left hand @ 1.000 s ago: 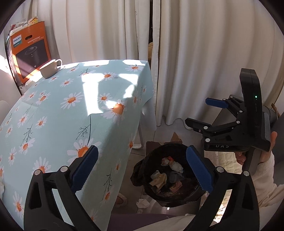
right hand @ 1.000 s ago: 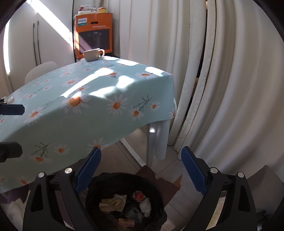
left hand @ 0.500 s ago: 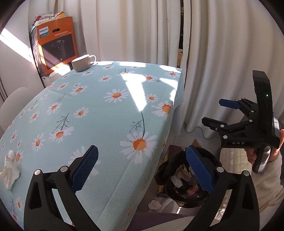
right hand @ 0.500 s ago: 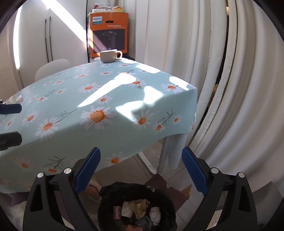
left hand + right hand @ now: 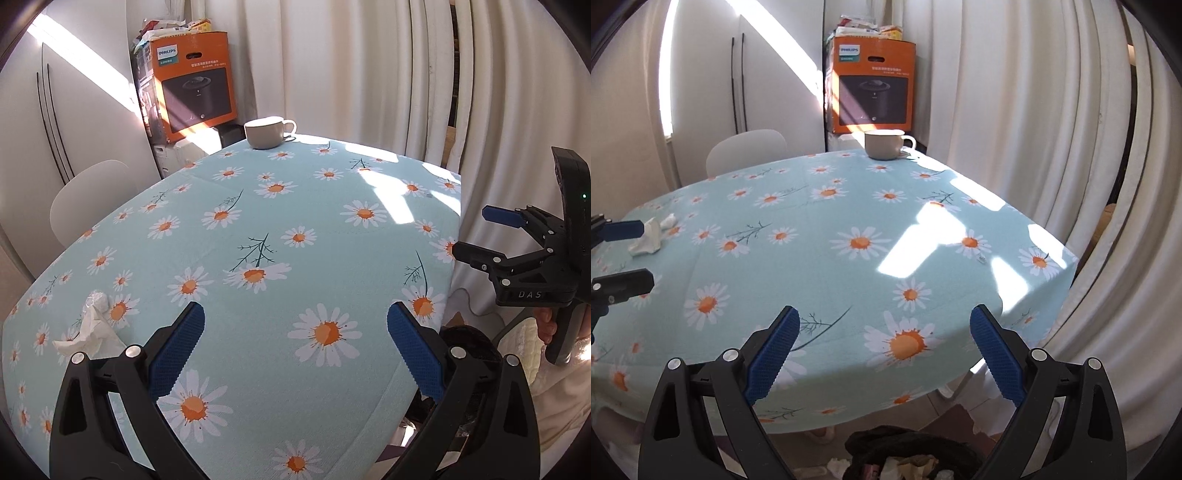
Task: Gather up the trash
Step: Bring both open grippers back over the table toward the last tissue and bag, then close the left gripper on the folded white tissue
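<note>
A crumpled white tissue (image 5: 88,328) lies on the daisy tablecloth (image 5: 314,229) at the table's left side; in the right wrist view the same tissue (image 5: 650,238) lies far left. My left gripper (image 5: 295,354) hovers open and empty over the table's near part, to the right of the tissue. My right gripper (image 5: 884,350) is open and empty above the table's near edge; in the left wrist view the right gripper (image 5: 480,236) is off the table's right side. The black trash bin (image 5: 912,454) holding crumpled scraps stands on the floor below; in the left wrist view the bin (image 5: 465,343) is mostly hidden.
A white cup (image 5: 267,131) stands at the table's far edge, before an orange box (image 5: 192,85). A white chair (image 5: 746,147) is at the far left side. White curtains (image 5: 1052,129) hang close on the right. A scrap (image 5: 836,465) lies on the floor beside the bin.
Both grippers have swung up and left, from over the bin to over the table. The bin has slid to the bottom of both views and the tissue has come into sight.
</note>
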{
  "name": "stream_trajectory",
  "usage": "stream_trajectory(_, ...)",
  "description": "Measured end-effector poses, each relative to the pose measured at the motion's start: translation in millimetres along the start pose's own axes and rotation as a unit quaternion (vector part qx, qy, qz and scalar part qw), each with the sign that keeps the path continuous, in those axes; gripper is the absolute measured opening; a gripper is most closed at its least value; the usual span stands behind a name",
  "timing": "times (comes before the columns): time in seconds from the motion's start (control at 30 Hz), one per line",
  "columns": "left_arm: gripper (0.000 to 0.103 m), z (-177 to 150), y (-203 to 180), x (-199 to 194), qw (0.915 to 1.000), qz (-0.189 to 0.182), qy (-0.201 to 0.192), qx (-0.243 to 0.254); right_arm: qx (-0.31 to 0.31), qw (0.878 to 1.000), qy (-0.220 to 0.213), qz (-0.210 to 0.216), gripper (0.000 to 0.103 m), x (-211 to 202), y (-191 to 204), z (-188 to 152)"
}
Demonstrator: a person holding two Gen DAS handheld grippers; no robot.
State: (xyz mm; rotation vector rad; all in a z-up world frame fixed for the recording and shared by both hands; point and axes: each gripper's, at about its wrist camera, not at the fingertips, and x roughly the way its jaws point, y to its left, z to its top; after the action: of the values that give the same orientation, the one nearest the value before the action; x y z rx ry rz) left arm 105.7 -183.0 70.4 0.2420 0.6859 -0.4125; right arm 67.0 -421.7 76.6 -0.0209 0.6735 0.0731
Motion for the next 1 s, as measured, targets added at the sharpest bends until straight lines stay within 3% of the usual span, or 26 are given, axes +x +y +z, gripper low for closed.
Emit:
stream_trajectory(0.2, 0.097, -7, 46, -1, 0.9979, 0.038, 0.014, -0.051, -0.029, 0.998, 0.013, 0.045, 0.089, 27, 38, 22)
stream_trajectory(0.4, 0.097, -18, 90, -3, 0.9903, 0.089, 0.019, -0.106, -0.059, 0.994, 0.029, 0.091, 0.089, 53, 72, 42)
stream_trajectory(0.67, 0.097, -37, 153, -10, 0.9656, 0.162, 0.017, -0.203, -0.093, 0.986, 0.044, 0.132, 0.089, 87, 119, 68)
stream_trajectory(1.0, 0.097, -49, 175, 2, 0.9564, 0.165, 0.041, -0.237, -0.115, 0.979, 0.06, 0.159, 0.089, 116, 167, 86)
